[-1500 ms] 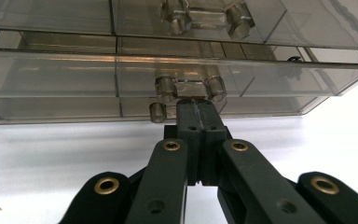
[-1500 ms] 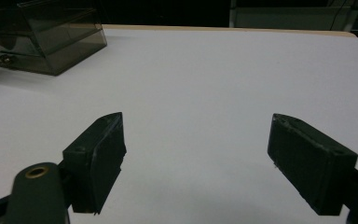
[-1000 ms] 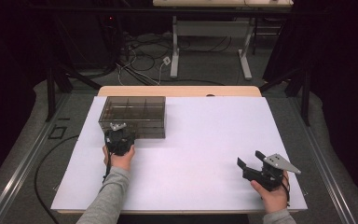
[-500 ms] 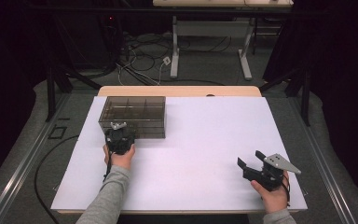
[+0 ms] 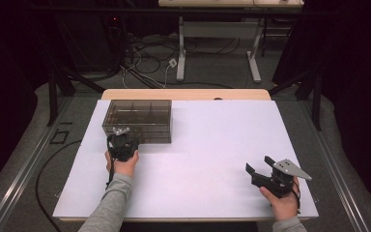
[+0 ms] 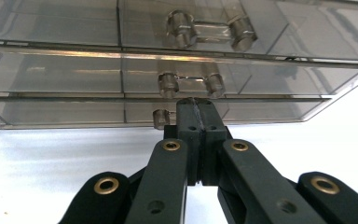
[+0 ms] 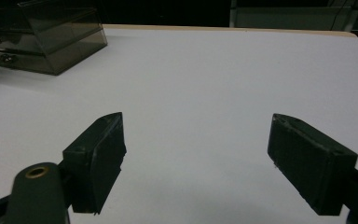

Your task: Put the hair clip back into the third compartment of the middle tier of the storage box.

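Observation:
A smoky clear drawer box (image 5: 137,118) stands at the table's back left; in the left gripper view its three drawers (image 6: 74,77) sit stacked, each with a clear handle (image 6: 189,84). My left gripper (image 5: 122,145) (image 6: 198,105) is shut, its jaws pressed together right at the bottom drawer's handle. That handle's left post (image 6: 160,118) shows beside the jaws, and the rest is hidden behind them. I cannot tell whether the jaws hold anything. My right gripper (image 5: 262,170) (image 7: 198,163) is open above bare table at the front right, nothing between its jaws.
The white tabletop (image 5: 212,140) spreads between the two grippers. The drawer box (image 7: 42,39) lies far off to the upper left in the right gripper view. Table legs and cables (image 5: 140,53) are on the floor behind the table.

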